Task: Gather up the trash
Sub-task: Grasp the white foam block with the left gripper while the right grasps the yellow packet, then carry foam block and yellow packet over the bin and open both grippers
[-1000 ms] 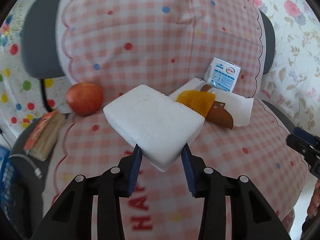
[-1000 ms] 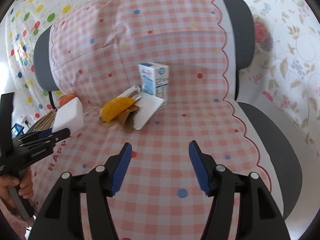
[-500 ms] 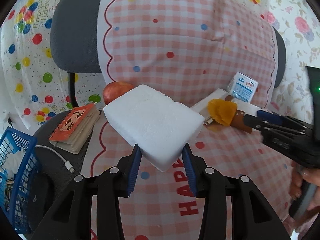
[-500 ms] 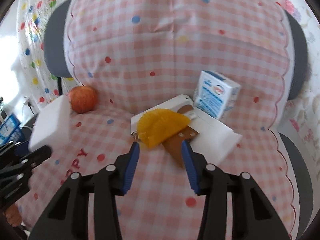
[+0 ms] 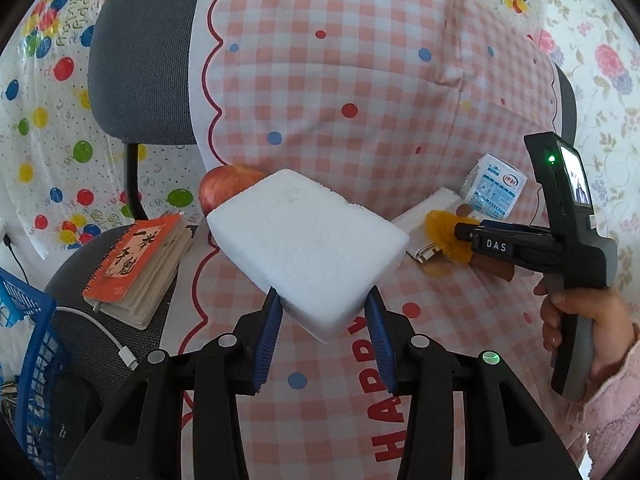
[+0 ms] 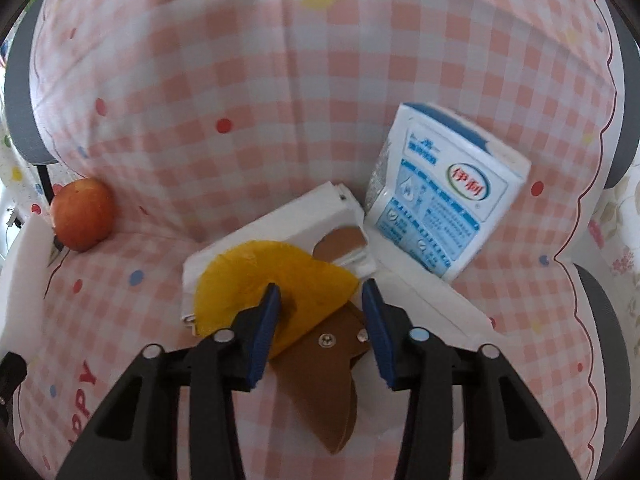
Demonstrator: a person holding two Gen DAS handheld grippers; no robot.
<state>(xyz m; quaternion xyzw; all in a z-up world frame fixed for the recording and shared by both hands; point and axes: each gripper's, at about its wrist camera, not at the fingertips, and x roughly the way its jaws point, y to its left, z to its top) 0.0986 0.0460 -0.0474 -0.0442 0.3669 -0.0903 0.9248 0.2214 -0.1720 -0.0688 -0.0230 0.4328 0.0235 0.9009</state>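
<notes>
My left gripper [image 5: 322,312] is shut on a white foam block [image 5: 308,248] and holds it above the pink checked cloth. My right gripper [image 6: 320,296] is low over an orange peel [image 6: 272,280], its jaws closing. The peel's tip lies between the blue pads and is not pinched. The peel rests on a brown flat piece [image 6: 328,376] and a white folded paper [image 6: 300,216]. A blue-and-white milk carton [image 6: 444,196] leans behind them. In the left wrist view the right gripper [image 5: 460,232] reaches the peel [image 5: 440,236], next to the carton [image 5: 494,190].
A red apple [image 5: 224,188] sits behind the foam block at the chair back. An orange notebook [image 5: 136,264] and a white cable [image 5: 100,332] lie on the grey chair seat at the left. A blue basket [image 5: 24,352] stands at the far left. A person's hand [image 5: 580,320] grips the right gripper's handle.
My right gripper has come forward and down onto the orange peel while its jaws narrowed. My left gripper has carried the foam block leftward, bringing the notebook and blue basket into view.
</notes>
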